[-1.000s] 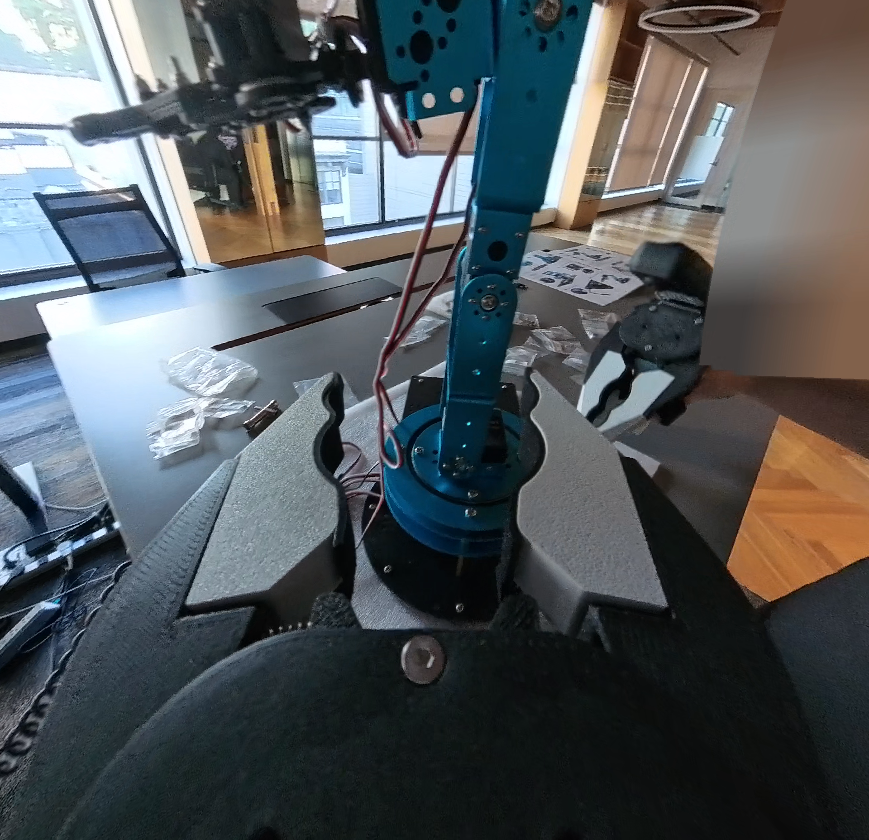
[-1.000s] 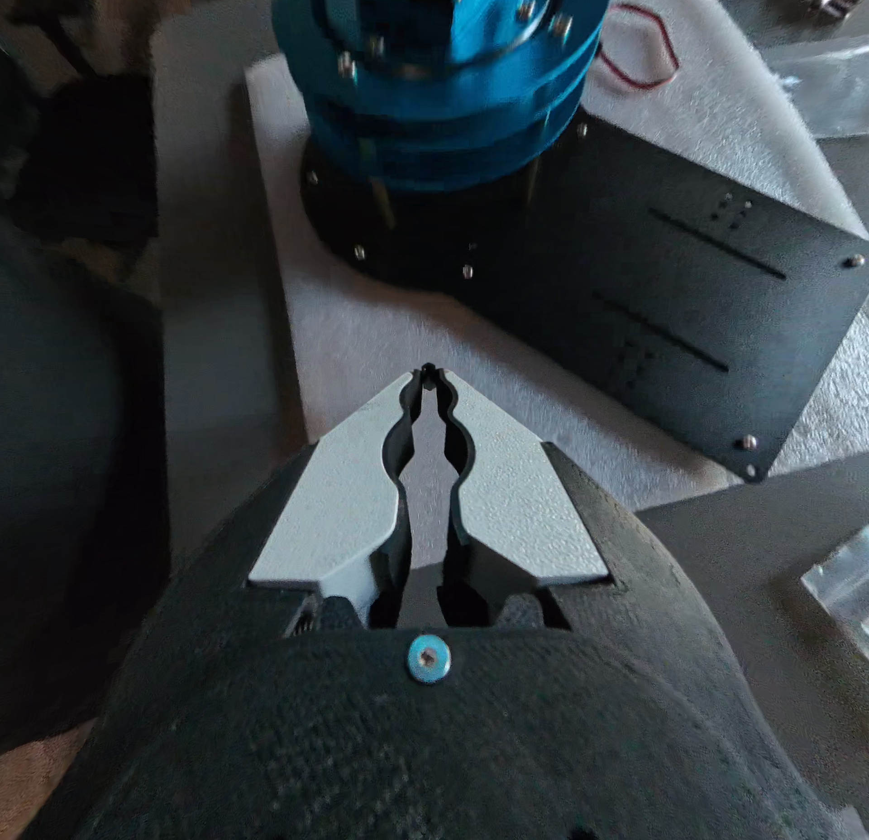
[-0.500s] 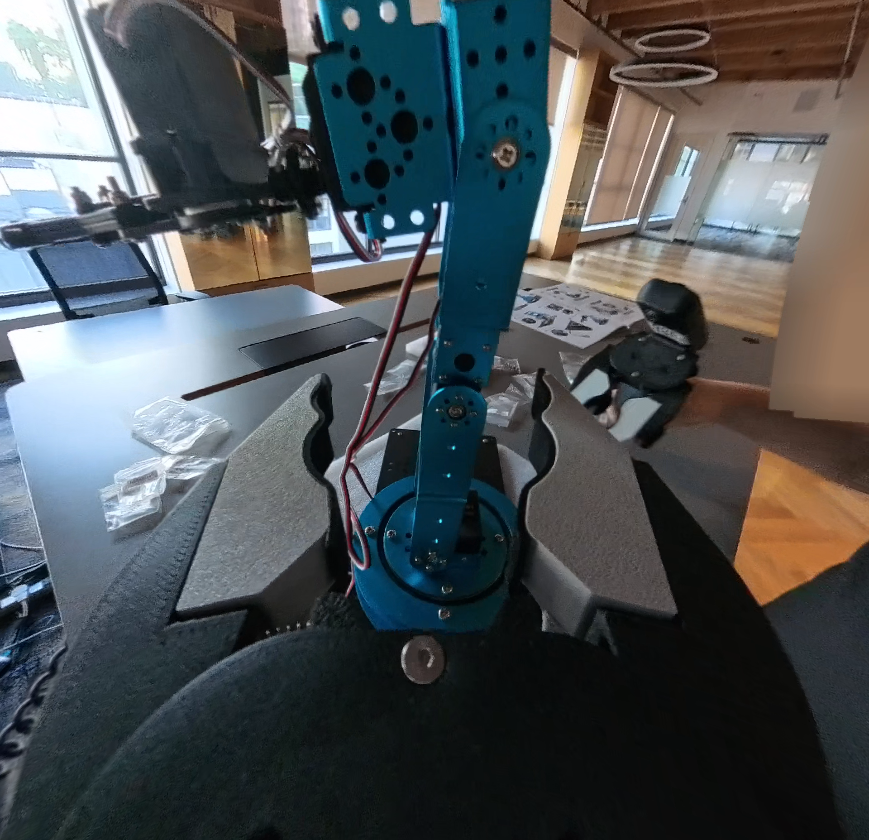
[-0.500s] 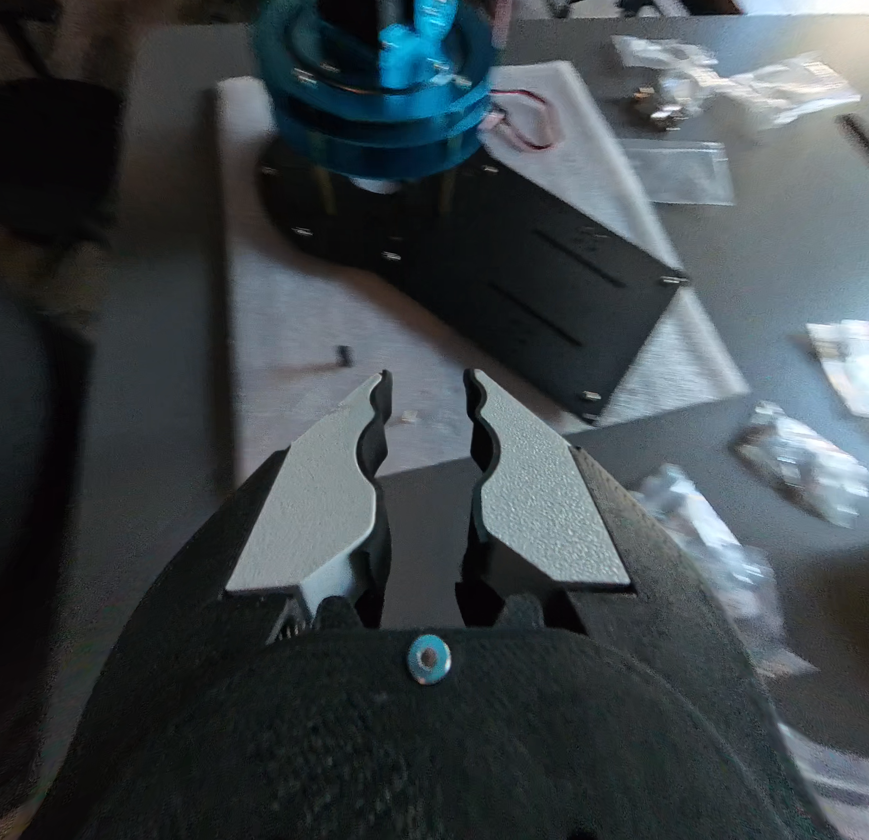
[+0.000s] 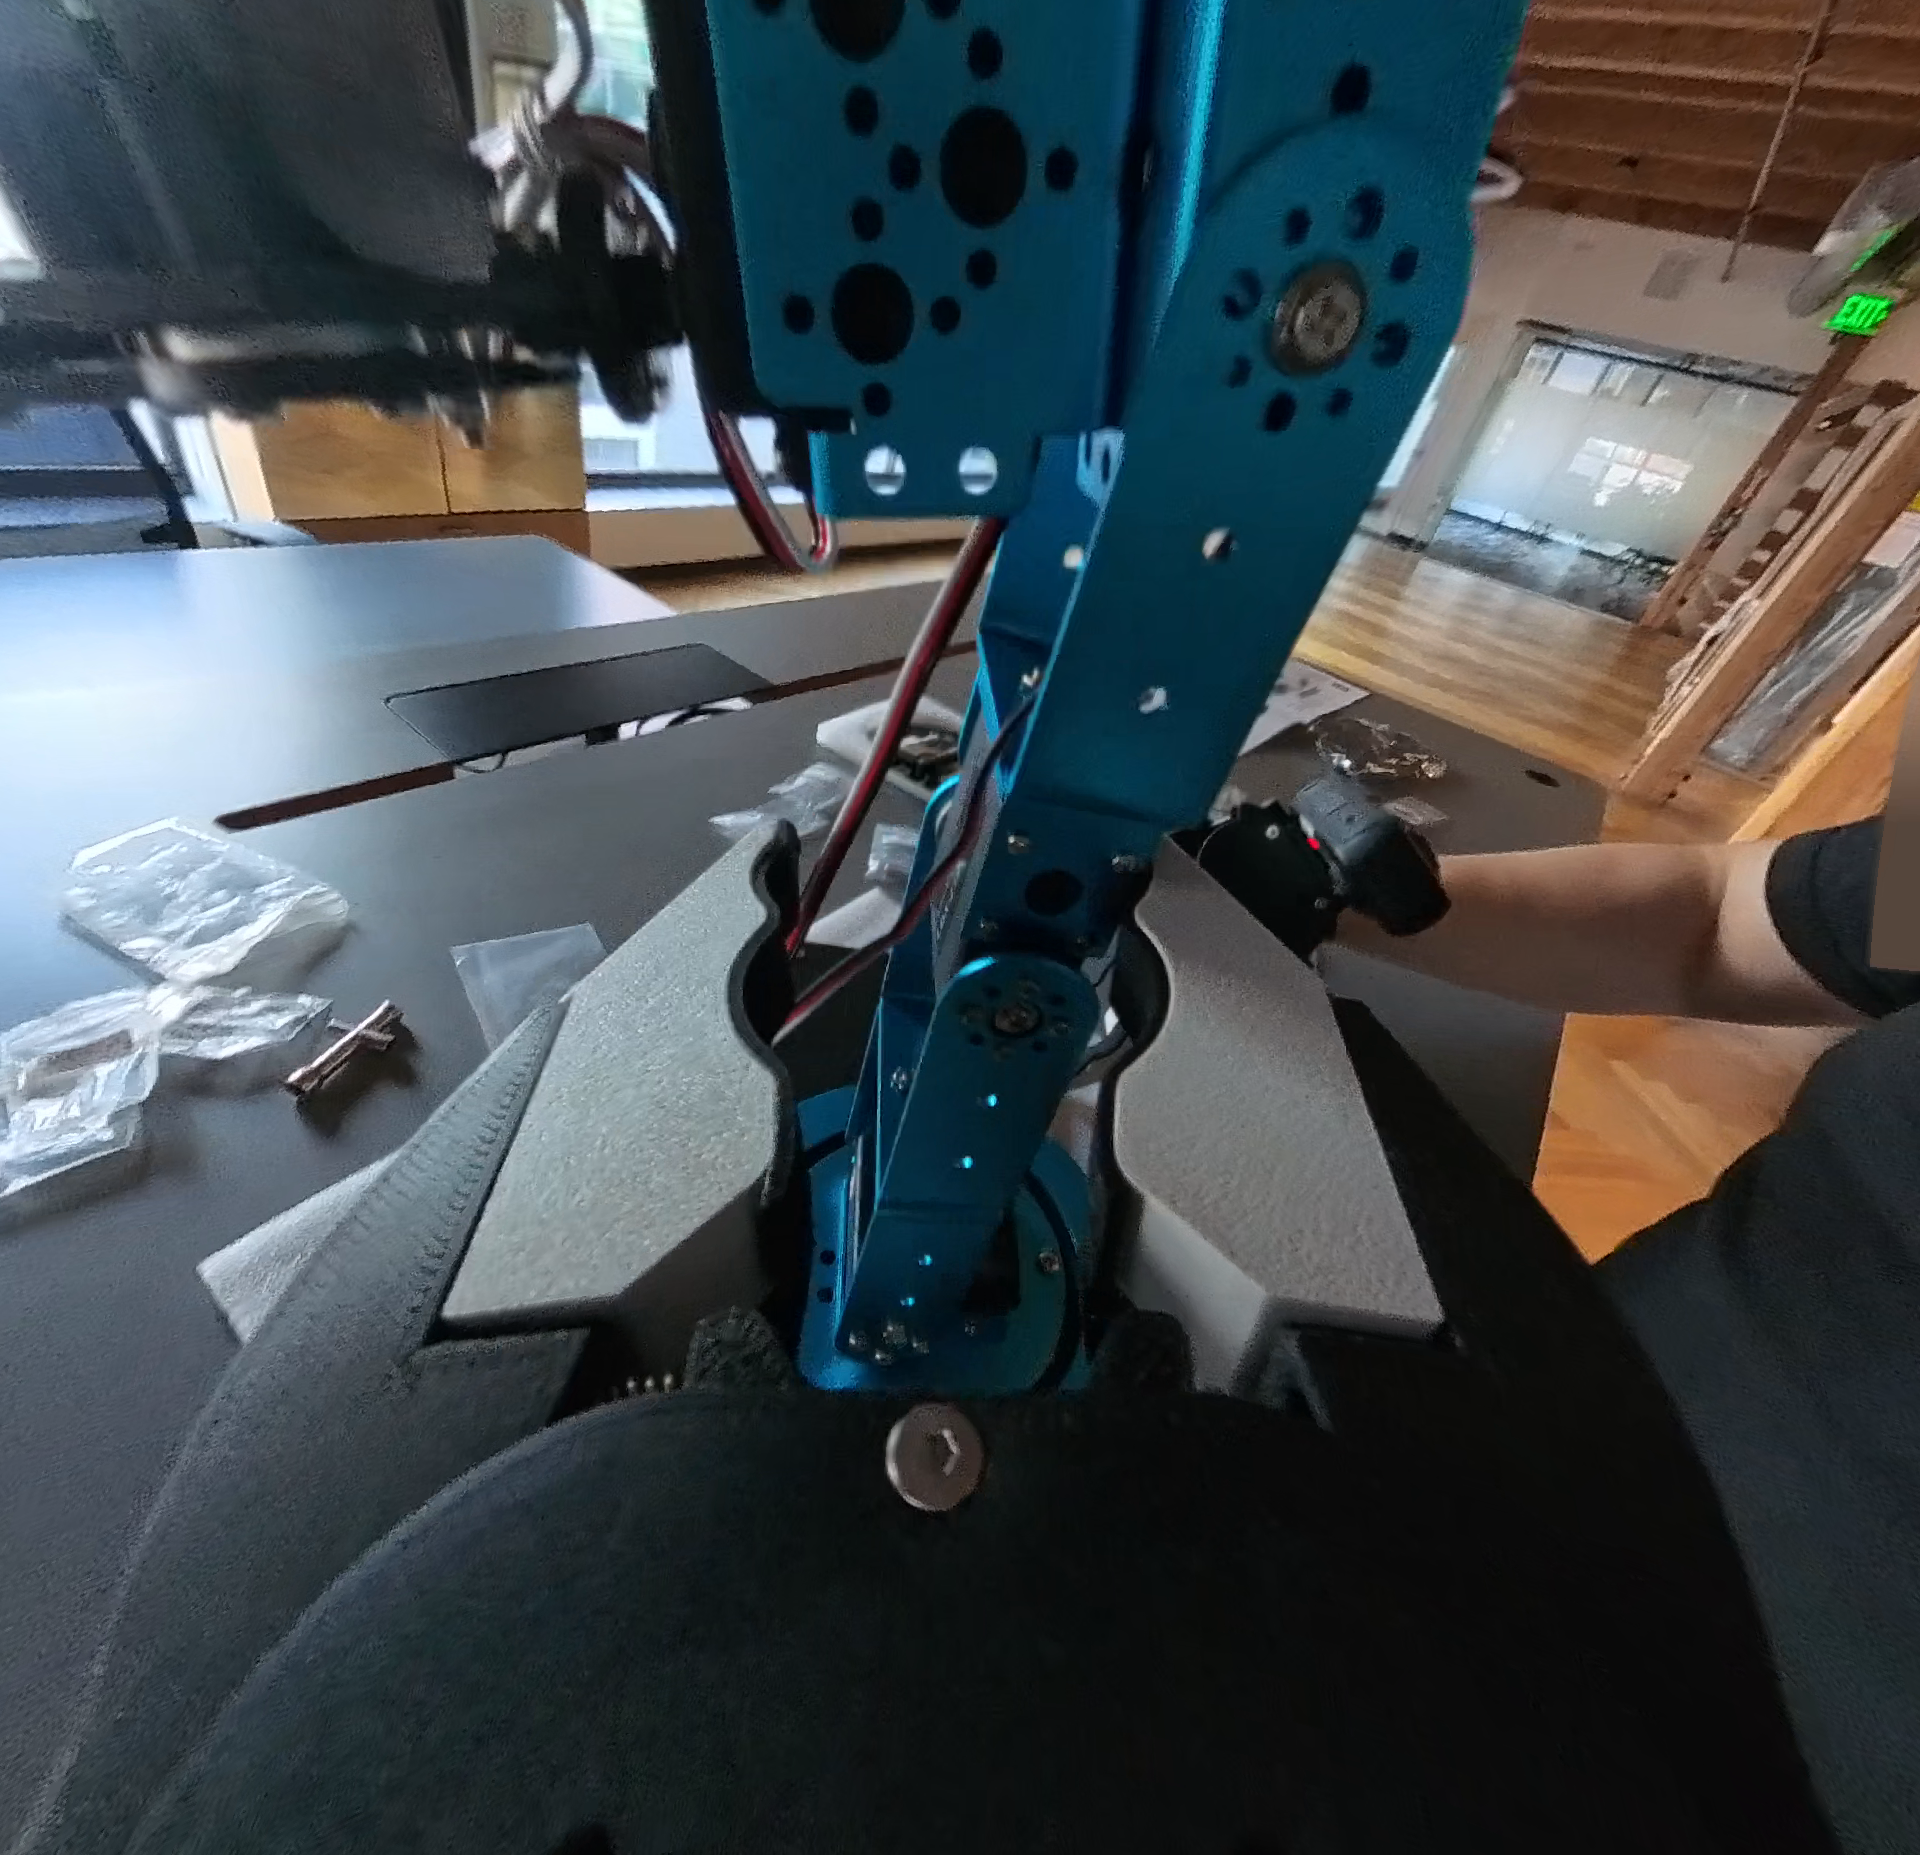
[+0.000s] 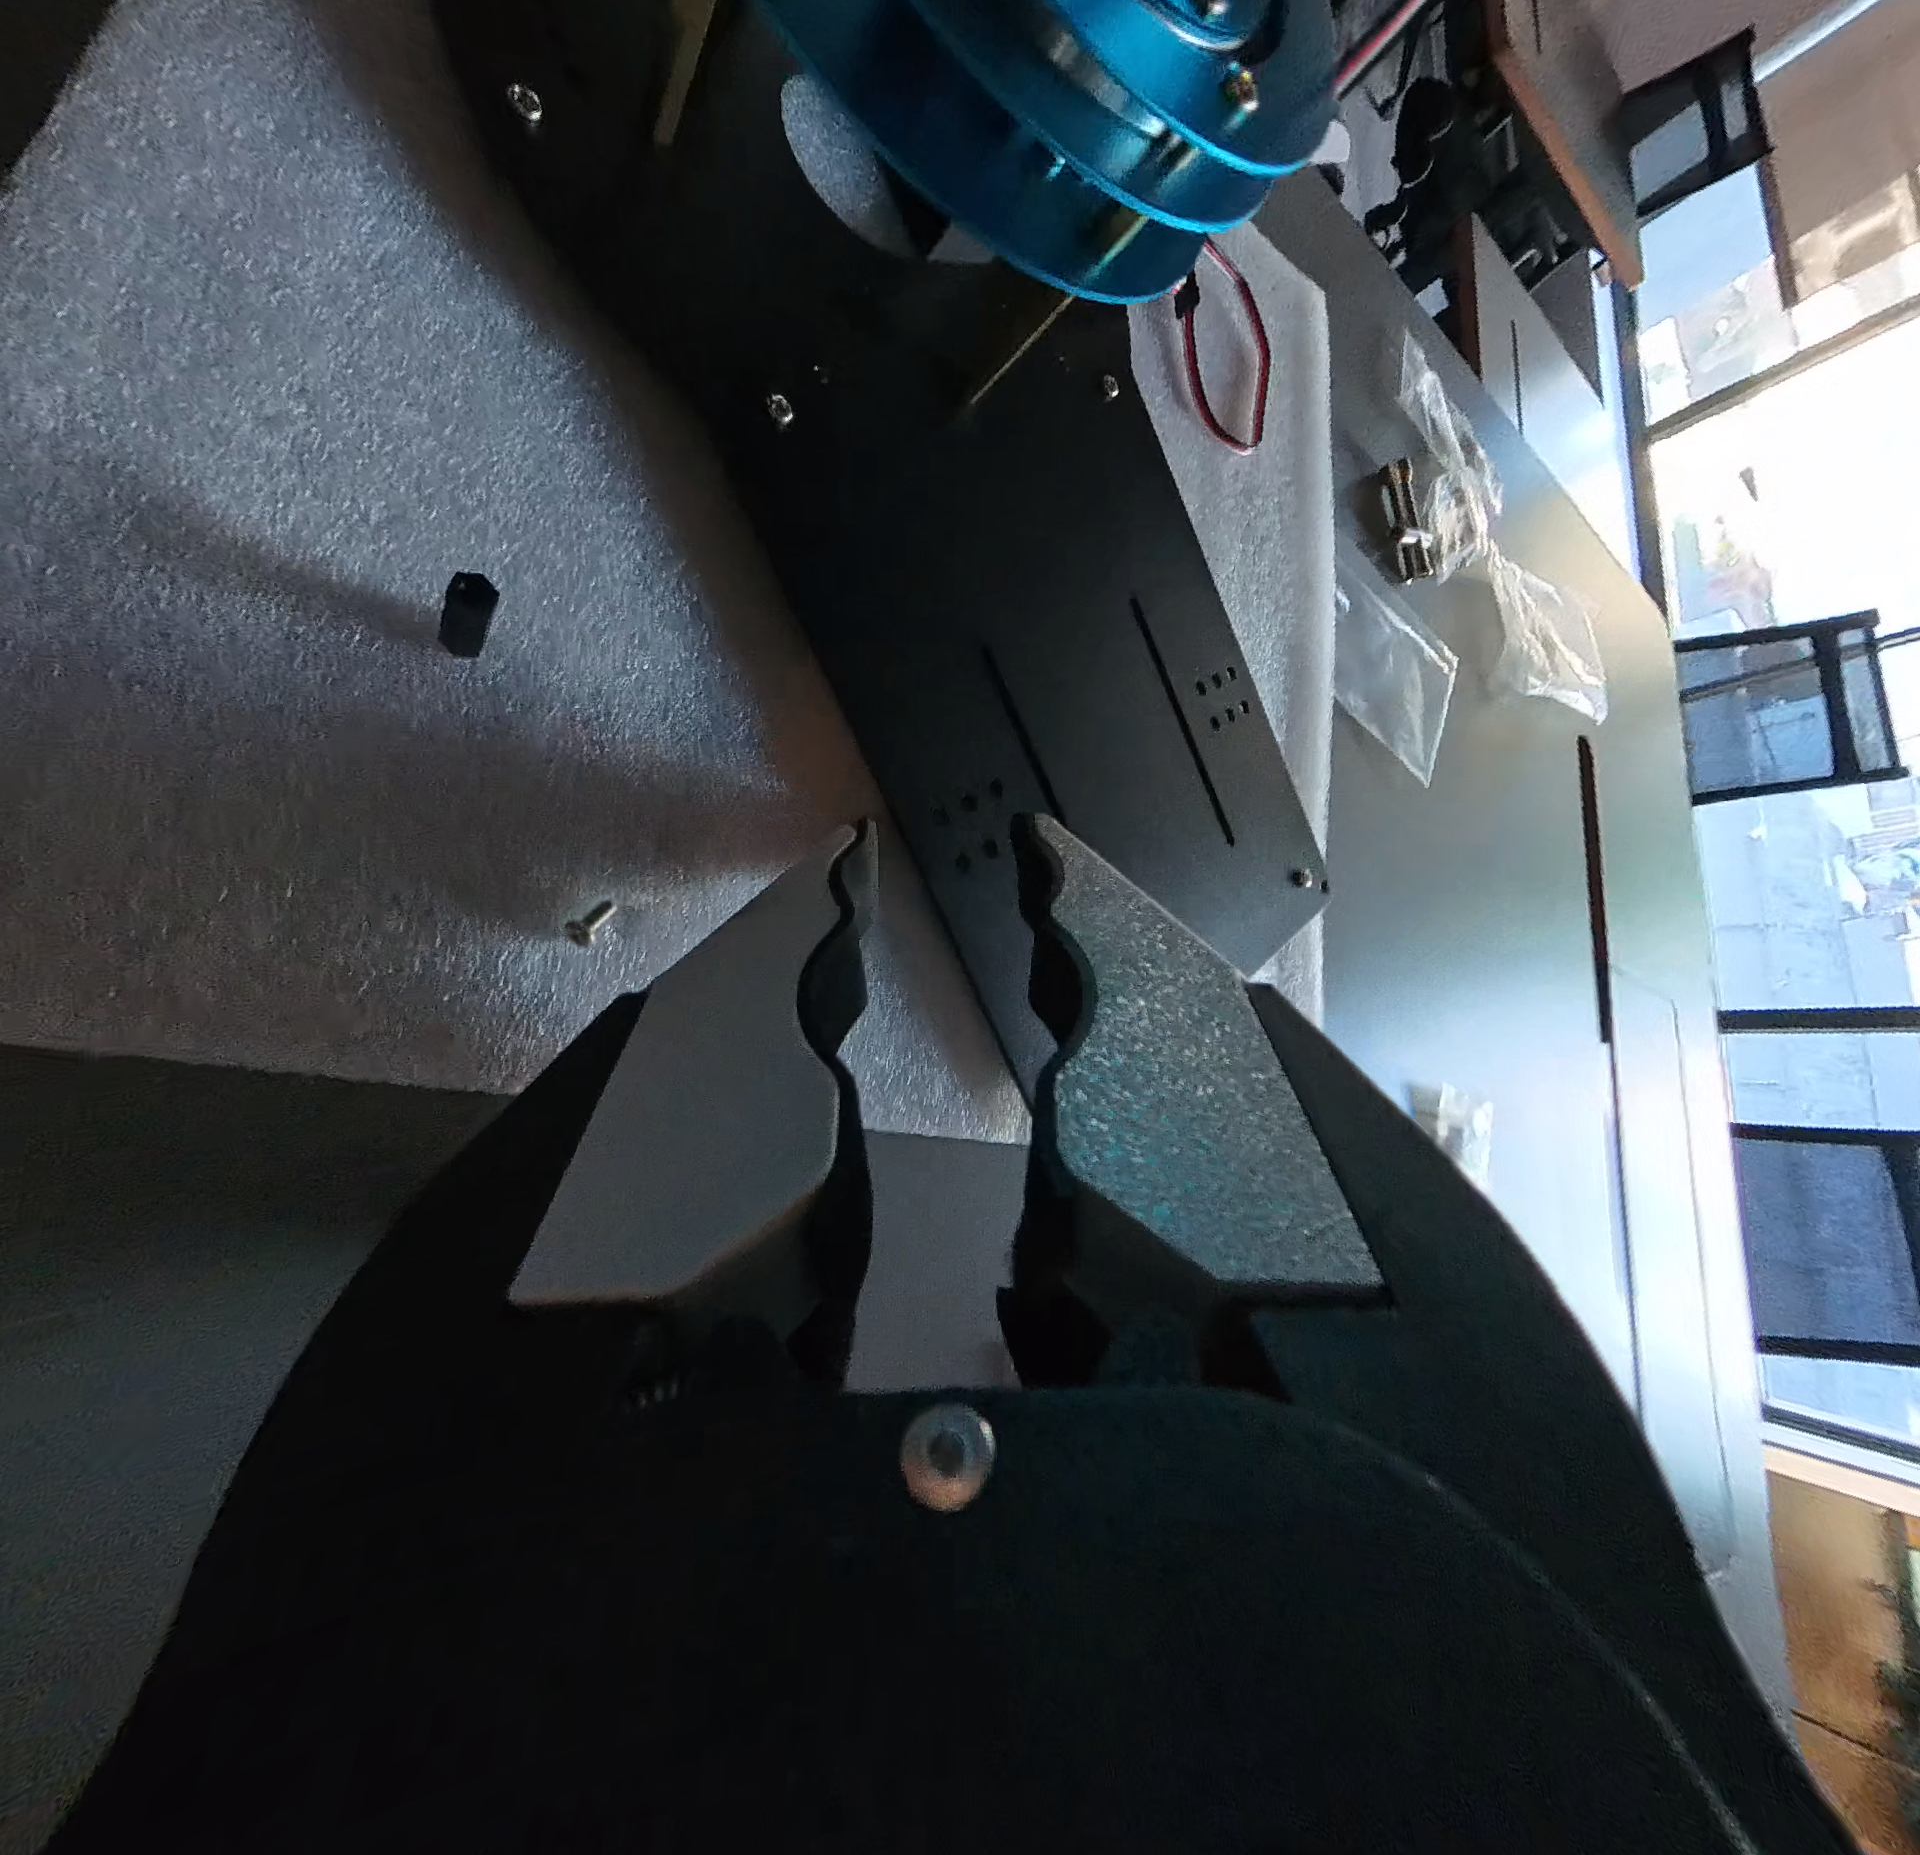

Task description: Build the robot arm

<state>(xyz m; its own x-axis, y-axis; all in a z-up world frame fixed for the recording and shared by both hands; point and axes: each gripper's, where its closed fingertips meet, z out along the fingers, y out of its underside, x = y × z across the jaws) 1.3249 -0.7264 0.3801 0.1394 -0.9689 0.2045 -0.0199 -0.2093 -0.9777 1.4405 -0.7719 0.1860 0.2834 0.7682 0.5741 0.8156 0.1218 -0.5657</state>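
Observation:
A blue metal robot arm (image 5: 1049,714) with red and black wires stands on a round blue turntable (image 6: 1039,91) above a black base plate (image 6: 1049,610). My left gripper (image 5: 966,860) is open, its grey fingers on either side of the arm's lower link just above the turntable. My right gripper (image 6: 940,837) is open and empty. Its fingertips straddle the long edge of the black plate where it meets the white foam sheet (image 6: 260,351). The right gripper also shows in the left wrist view (image 5: 1320,870), behind the arm and held by a person's hand.
A small black standoff (image 6: 465,616) and a loose screw (image 6: 588,920) lie on the foam. Clear plastic bags (image 5: 197,901) and a small metal part (image 5: 343,1047) lie on the dark table (image 5: 312,662). More bags (image 6: 1455,600) lie beyond the plate. The table edge and wood floor (image 5: 1662,1130) are at the right. The gap from one gripper's tips to the other's is roughly 25 cm.
My left gripper has moved in closer and higher around the blue arm's lower link. My right gripper has opened from shut, rolled sideways and moved to the black plate's edge.

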